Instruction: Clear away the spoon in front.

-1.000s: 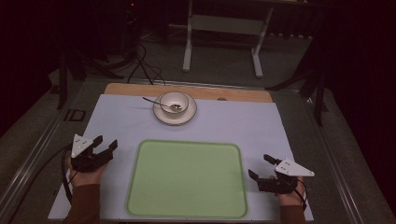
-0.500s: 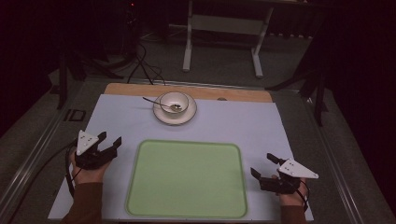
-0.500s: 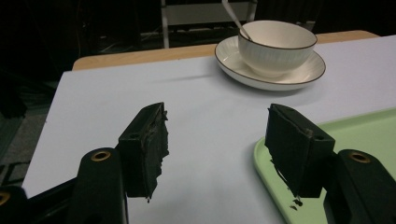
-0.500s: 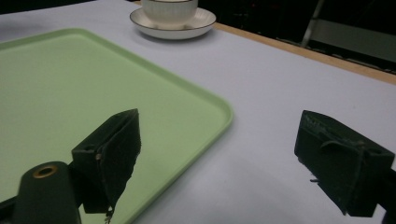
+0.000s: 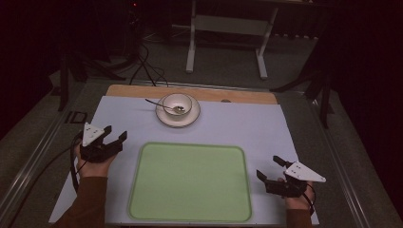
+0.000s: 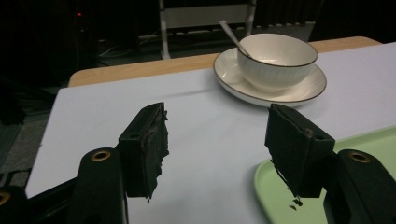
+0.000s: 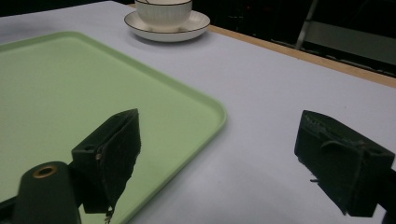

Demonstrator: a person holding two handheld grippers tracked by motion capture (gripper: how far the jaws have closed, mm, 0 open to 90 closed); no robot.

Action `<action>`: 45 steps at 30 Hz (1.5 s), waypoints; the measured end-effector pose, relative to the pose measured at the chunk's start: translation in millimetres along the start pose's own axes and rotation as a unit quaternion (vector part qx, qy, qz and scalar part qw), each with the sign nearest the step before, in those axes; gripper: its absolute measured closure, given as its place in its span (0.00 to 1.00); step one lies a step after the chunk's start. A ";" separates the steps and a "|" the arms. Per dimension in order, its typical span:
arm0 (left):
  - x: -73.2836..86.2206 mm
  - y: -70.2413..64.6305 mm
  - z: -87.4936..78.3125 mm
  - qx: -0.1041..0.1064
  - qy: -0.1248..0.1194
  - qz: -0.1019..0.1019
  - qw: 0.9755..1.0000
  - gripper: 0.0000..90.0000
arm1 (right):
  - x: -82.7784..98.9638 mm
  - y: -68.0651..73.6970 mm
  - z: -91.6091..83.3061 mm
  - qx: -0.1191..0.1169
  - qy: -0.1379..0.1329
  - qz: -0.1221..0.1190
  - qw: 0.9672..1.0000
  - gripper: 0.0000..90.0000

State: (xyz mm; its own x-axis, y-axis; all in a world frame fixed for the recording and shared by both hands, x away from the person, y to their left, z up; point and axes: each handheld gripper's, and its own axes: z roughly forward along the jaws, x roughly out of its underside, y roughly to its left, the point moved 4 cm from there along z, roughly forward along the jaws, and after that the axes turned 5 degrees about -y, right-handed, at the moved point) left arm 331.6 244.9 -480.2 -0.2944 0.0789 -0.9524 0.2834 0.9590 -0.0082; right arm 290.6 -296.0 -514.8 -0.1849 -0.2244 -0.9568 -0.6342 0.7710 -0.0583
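Observation:
A white bowl (image 5: 177, 104) with a spoon (image 5: 159, 105) in it sits on a white saucer (image 5: 190, 118) at the far middle of the table; the left gripper view shows the bowl (image 6: 276, 59) and saucer (image 6: 227, 79) ahead. A pale green tray (image 5: 190, 183) lies empty at the near middle. My left gripper (image 5: 114, 134) hovers open left of the tray, its jaws wide apart with nothing between them (image 6: 217, 144). My right gripper (image 5: 268, 167) is open at the tray's right edge (image 7: 219, 154), holding nothing.
A light mat (image 5: 237, 126) covers the table, with a wooden strip (image 5: 237, 96) along its far edge. A metal stand (image 5: 225, 28) and cables (image 5: 142, 66) are on the dark floor beyond. Cables trail from both grippers.
My left gripper has moved forward and slightly right along the tray's left side. My right gripper has drifted a little toward the near edge.

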 end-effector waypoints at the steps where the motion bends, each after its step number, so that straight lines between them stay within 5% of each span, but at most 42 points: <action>1: -2.3 -1.3 1.7 0.001 0.001 0.005 1.000 0.43 | 0.0 -0.2 -0.2 0.001 0.000 0.000 1.000 0.16; 14: -33.6 0.3 31.2 0.004 -0.013 -0.007 1.000 0.43 | 0.1 -2.0 -1.6 0.003 -0.005 0.007 1.000 0.16; 42: -49.9 -0.3 98.5 -0.008 -0.002 -0.030 1.000 0.51 | 2.0 -1.5 -1.4 0.002 -0.002 0.011 1.000 0.16; 45: -52.0 3.4 101.9 -0.006 -0.001 -0.044 0.999 0.51 | 1.9 -1.1 -1.4 0.002 -0.001 0.010 1.000 0.16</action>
State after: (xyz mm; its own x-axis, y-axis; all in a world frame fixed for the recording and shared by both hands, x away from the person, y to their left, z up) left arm 440.9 216.3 -461.7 -0.3154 -0.0069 -0.9489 0.2449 0.9655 -0.0884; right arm 289.9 -298.1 -516.1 -0.1953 -0.2073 -0.9586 -0.6280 0.7772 -0.0402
